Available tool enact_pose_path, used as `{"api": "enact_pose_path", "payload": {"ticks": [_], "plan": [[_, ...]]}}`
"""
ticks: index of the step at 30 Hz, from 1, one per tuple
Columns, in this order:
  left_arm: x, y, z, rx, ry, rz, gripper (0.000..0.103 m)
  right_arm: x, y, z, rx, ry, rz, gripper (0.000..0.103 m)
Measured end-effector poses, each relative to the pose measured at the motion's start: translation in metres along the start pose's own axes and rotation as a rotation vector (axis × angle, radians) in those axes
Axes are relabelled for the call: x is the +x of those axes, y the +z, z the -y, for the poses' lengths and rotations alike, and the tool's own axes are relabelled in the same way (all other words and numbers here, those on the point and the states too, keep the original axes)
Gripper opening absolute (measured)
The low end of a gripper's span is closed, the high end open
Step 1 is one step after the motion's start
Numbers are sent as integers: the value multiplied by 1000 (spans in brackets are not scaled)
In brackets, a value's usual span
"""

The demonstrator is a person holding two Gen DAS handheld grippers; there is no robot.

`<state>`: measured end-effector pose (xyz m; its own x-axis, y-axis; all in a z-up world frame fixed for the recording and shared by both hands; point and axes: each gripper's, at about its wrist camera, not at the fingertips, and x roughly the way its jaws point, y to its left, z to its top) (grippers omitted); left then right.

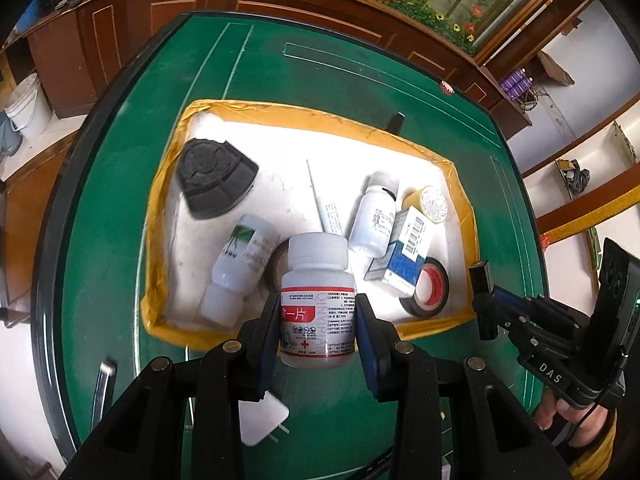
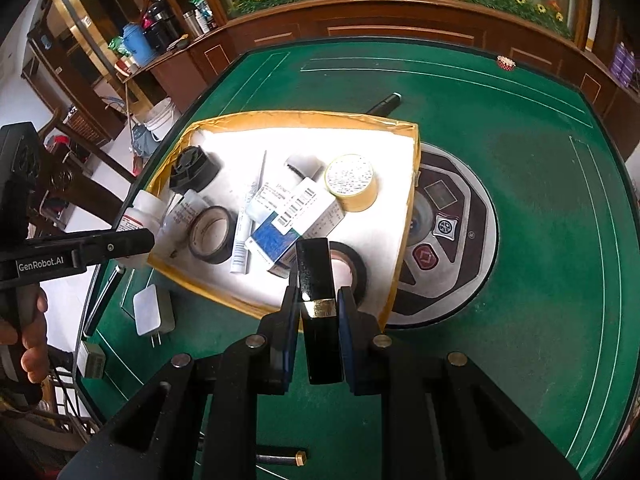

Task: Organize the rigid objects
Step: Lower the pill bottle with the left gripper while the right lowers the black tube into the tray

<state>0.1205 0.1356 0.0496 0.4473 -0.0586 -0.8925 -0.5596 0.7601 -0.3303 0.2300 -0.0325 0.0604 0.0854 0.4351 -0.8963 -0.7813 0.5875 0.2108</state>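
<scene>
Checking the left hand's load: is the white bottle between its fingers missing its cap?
No, the white bottle gripped by the left gripper has its white screw cap on top.

Table [image 2: 520, 200]: matt green felt. Tray [image 1: 460, 184]: white foam, glossy yellow tape on rim. Pill bottle [image 1: 318, 300]: smooth white plastic, glossy paper label. Lipstick case [image 2: 318, 280]: glossy black plastic w/ gold metal band.

The tray [image 1: 460, 184] is crowded along its near side with bottles [image 1: 240, 264], tape rolls [image 1: 430, 288] and a blue box [image 1: 408, 248], while its far white floor [image 1: 320, 148] beyond the black cap [image 1: 216, 182] lies bare.
</scene>
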Motion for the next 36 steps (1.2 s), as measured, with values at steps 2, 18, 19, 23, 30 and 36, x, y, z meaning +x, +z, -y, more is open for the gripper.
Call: {"api": "enact_pose_path", "payload": {"ticks": [2, 18, 19, 23, 30, 36], "plan": [[7, 9, 3, 14, 5, -10, 37, 5, 3, 2, 8, -2, -12, 18], [61, 65, -10, 25, 38, -72, 37, 45, 39, 3, -40, -109, -129, 18], [65, 67, -11, 23, 39, -76, 37, 47, 42, 3, -43, -115, -132, 18], [73, 71, -14, 17, 42, -81, 37, 58, 51, 3, -48, -131, -141, 18], [78, 72, -20, 9, 48, -78, 37, 72, 60, 6, -34, -155, -124, 18], [75, 68, -18, 28, 79, -60, 41, 76, 58, 5, -19, -166, -105, 18]]}}
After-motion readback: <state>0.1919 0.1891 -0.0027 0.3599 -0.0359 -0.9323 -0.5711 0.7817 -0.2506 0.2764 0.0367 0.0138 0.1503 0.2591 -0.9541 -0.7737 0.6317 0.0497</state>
